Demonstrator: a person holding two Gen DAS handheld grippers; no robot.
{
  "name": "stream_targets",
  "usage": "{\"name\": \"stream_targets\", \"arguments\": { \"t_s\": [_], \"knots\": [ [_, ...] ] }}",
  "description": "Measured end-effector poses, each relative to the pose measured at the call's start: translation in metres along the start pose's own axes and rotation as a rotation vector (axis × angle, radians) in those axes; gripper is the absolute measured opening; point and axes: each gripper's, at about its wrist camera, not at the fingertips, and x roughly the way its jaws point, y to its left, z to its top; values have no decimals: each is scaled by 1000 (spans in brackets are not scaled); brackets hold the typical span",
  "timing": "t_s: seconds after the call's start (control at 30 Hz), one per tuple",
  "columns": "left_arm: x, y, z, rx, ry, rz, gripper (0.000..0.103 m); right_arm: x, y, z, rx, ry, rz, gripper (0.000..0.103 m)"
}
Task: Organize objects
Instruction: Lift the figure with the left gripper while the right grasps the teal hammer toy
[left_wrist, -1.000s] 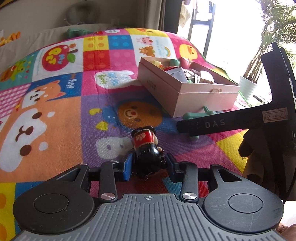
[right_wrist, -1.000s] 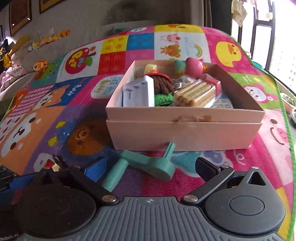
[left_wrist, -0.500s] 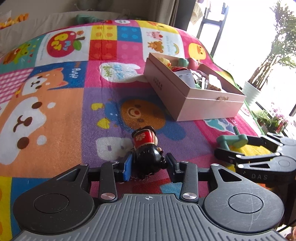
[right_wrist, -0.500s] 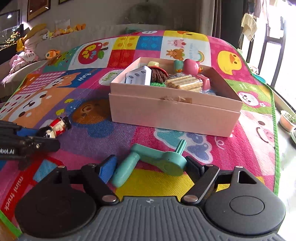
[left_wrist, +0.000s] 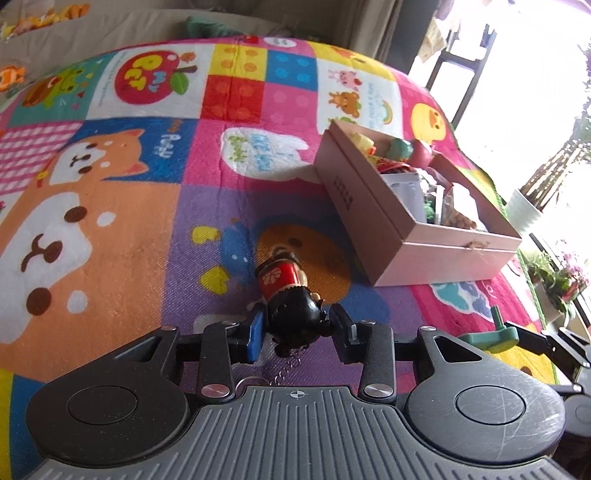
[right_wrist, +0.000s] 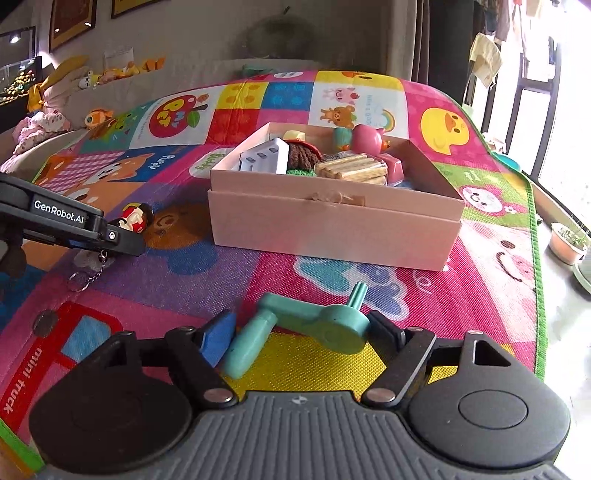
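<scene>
My left gripper (left_wrist: 295, 326) is shut on a small doll keychain (left_wrist: 288, 295) with a black head and red body, held above the mat; its chain hangs down. In the right wrist view the doll (right_wrist: 135, 218) and left gripper (right_wrist: 110, 236) show at the left. My right gripper (right_wrist: 299, 336) is shut on a teal plastic crank handle (right_wrist: 306, 326), also lifted off the mat; it also shows in the left wrist view (left_wrist: 495, 334). A pink open box (right_wrist: 332, 221) holding several toys sits on the mat ahead of both grippers.
A colourful cartoon play mat (left_wrist: 110, 221) covers the surface. Stuffed toys (right_wrist: 48, 118) lie along the far left. A potted plant (right_wrist: 569, 242) stands off the mat's right edge, and a white pot (left_wrist: 524, 210) sits beyond the box.
Both grippers have risen and pulled back from the box, carrying the doll and the teal handle. The doll's chain now hangs free.
</scene>
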Motion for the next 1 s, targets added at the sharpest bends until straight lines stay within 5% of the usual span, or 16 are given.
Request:
{"name": "stream_targets", "arguments": {
  "t_s": [0.07, 0.1, 0.17, 0.27, 0.33, 0.4, 0.6, 0.73, 0.8, 1.0],
  "knots": [
    [-11, -8, -4, 72, -43, -6, 40, -8, -7, 2, 22, -16, 17, 63],
    [-15, -12, -5, 93, -56, -13, 40, -12, -10, 4, 31, -24, 19, 48],
    [-22, -17, -2, 108, -74, -49, 40, -16, -19, 9, 53, -16, 41, 37],
    [-30, -25, 5, 112, -100, -75, 39, -18, -26, 10, 60, -16, 17, 37],
    [-38, -28, 8, 111, -124, -97, 39, -21, -30, 8, 67, -18, 5, 47],
    [-46, -29, 9, 114, -146, -108, 39, -23, -31, 5, 79, -18, 8, 70],
    [-56, -29, 13, 113, -181, -110, 40, -10, -11, 6, 94, 1, 31, 94],
    [-50, -36, 25, 125, -185, -155, 40, 15, 10, 14, 22, 46, -2, 95],
    [-46, -40, 37, 129, -194, -190, 40, 24, 11, 15, 13, 86, 12, 81],
    [-10, -60, 94, 74, -292, -357, 40, 18, -5, 19, 6, 90, 24, 68]
  ]
}}
